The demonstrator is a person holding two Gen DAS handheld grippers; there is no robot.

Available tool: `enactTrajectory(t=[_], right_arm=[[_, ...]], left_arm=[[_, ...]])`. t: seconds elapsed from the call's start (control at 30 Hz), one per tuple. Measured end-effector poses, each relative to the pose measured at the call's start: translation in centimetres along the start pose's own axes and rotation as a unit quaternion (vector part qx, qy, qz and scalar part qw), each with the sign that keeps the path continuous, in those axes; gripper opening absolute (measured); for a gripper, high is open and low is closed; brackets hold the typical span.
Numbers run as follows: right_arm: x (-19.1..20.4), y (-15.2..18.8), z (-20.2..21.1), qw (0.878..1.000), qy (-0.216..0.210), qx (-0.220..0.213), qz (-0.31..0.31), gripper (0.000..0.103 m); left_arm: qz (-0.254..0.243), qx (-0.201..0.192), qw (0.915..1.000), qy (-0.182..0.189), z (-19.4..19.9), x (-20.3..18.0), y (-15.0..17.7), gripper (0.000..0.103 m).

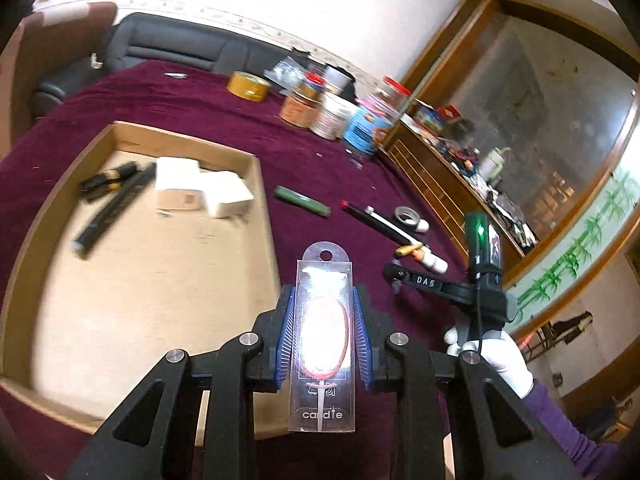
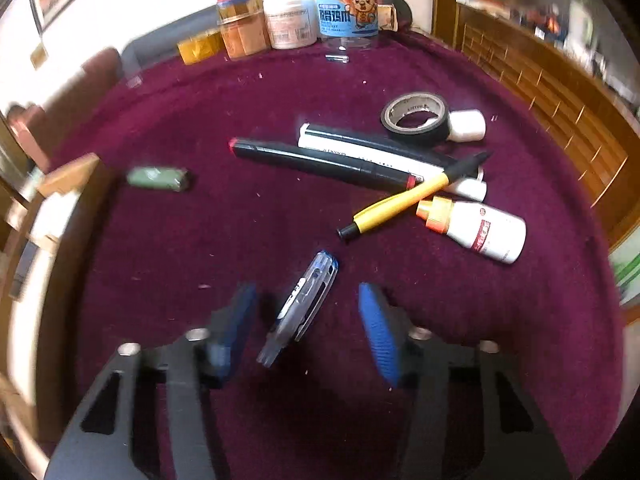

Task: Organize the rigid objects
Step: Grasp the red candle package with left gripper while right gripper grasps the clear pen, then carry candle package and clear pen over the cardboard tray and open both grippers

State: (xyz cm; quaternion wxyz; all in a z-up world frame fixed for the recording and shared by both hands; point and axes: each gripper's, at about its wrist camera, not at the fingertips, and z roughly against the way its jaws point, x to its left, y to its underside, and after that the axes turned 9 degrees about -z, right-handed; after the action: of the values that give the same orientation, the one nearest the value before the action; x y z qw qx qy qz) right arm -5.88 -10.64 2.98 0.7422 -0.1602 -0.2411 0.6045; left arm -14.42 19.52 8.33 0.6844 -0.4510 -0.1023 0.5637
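My left gripper [image 1: 324, 298] is shut on a clear flat pack marked "candle" [image 1: 325, 340], which stands upright between the blue pads beside the right wall of a cardboard tray [image 1: 258, 184]. In the tray lie white boxes [image 1: 200, 190] and black pens [image 1: 112, 208]. My right gripper [image 2: 307, 294] points down at the purple cloth. A clear pen with a blue tip [image 2: 300, 308] lies slanted between its pads, with a gap on each side. A gloved hand [image 1: 500, 352] holds that gripper.
Beyond the pen lie a black marker [image 2: 320, 164], a white marker [image 2: 380, 152], a yellow pen [image 2: 404, 200], a white bottle [image 2: 484, 232], a tape roll [image 2: 416, 118] and a green stick [image 2: 158, 178]. Several jars [image 2: 348, 12] line the far edge. A wooden cabinet [image 2: 540, 92] stands at the right.
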Motion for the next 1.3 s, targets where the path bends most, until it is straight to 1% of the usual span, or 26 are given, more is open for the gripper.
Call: enactTrajectory(t=[0.03, 0.07, 0.1, 0.2, 0.3, 0.33, 0.4, 0.43, 0.47, 0.5, 0.63, 0.73, 0.8, 0.9, 0.97, 1.0, 1.03, 1.1, 1.17, 1.2, 1.23, 1.3], right_arm=[[0.4, 0.1, -0.1, 1.0, 0.013, -0.007, 0.008, 0.026], [0.7, 0.3, -0.1, 0.999, 0.023, -0.013, 0.018, 0.02], [0.8, 0.4, 0.0, 0.999, 0.019, -0.013, 0.022, 0.013], [0.6, 0.7, 0.4, 1.0, 0.01, -0.013, 0.022, 0.013], [0.1, 0.9, 1.4, 1.0, -0.017, -0.015, 0.011, 0.013], [-0.1, 0.9, 2.0, 0.999, -0.031, -0.015, 0.005, 0.013], [-0.2, 0.8, 3.1, 0.997, -0.074, -0.011, -0.013, 0.013], [0.2, 0.5, 3.3, 0.996, -0.09, -0.009, -0.019, 0.013], [0.5, 0.3, 3.9, 0.992, -0.125, -0.003, -0.027, 0.013], [0.9, 0.2, 4.1, 0.99, -0.142, 0.001, -0.029, 0.013], [4.1, -0.2, 5.3, 0.977, -0.211, 0.024, -0.016, 0.013], [7.4, -0.2, 5.4, 0.969, -0.244, 0.045, 0.0, 0.013], [9.5, -0.1, 5.4, 0.965, -0.258, 0.054, 0.012, 0.013], [13.3, 0.5, 5.1, 0.96, -0.269, 0.066, 0.043, 0.013], [16.1, 1.1, 4.3, 0.958, -0.267, 0.082, 0.067, 0.014], [16.7, 1.2, 3.8, 0.958, -0.265, 0.087, 0.073, 0.014], [17.7, 1.4, 3.4, 0.958, -0.261, 0.091, 0.081, 0.014], [19.6, 1.8, 2.5, 0.958, -0.251, 0.098, 0.096, 0.014], [20.9, 2.2, 2.0, 0.961, -0.234, 0.093, 0.111, 0.014], [21.4, 2.3, 1.9, 0.962, -0.226, 0.089, 0.123, 0.014], [21.8, 2.3, 1.6, 0.963, -0.219, 0.087, 0.131, 0.014], [22.2, 2.3, 1.1, 0.964, -0.211, 0.087, 0.133, 0.014]], left_arm=[[0.003, -0.003, 1.0, -0.004, 0.5, 0.4, 0.3, 0.023], [0.01, -0.006, 0.9999, -0.011, 0.9, 1.1, 0.4, 0.023], [0.016, -0.007, 0.9997, -0.014, 1.1, 1.6, 0.5, 0.024], [0.04, -0.007, 0.9988, -0.028, 1.5, 3.6, 0.9, 0.024], [0.062, 0.001, 0.9973, -0.04, 1.3, 5.5, 1.1, 0.024], [0.066, 0.004, 0.9968, -0.044, 1.2, 5.8, 1.1, 0.024], [0.069, 0.01, 0.9961, -0.054, 1.0, 6.6, 0.8, 0.024], [0.069, 0.012, 0.9959, -0.057, 1.0, 7.0, 0.6, 0.024], [0.069, 0.015, 0.9956, -0.062, 0.9, 7.2, 0.4, 0.024], [0.067, 0.02, 0.9951, -0.069, 0.5, 7.6, -0.2, 0.024], [0.062, 0.044, 0.9933, -0.087, -1.4, 8.6, -2.2, 0.024], [0.058, 0.07, 0.9905, -0.103, -3.3, 9.2, -3.4, 0.024], [0.061, 0.089, 0.9882, -0.109, -4.8, 9.7, -4.0, 0.024], [0.076, 0.109, 0.9848, -0.112, -7.0, 10.8, -4.3, 0.024], [0.087, 0.121, 0.982, -0.116, -8.0, 11.5, -4.3, 0.023], [0.097, 0.127, 0.9809, -0.111, -8.3, 11.8, -4.2, 0.024], [0.099, 0.127, 0.9806, -0.111, -8.4, 11.8, -4.3, 0.024], [0.098, 0.126, 0.9793, -0.124, -8.3, 11.8, -4.4, 0.025], [0.106, 0.124, 0.9782, -0.128, -8.2, 12.1, -4.5, 0.03], [0.113, 0.12, 0.9785, -0.123, -8.0, 12.3, -4.4, 0.036], [0.117, 0.117, 0.9788, -0.12, -7.7, 12.4, -4.4, 0.041], [0.124, 0.106, 0.9789, -0.123, -6.9, 12.7, -4.2, 0.042]])
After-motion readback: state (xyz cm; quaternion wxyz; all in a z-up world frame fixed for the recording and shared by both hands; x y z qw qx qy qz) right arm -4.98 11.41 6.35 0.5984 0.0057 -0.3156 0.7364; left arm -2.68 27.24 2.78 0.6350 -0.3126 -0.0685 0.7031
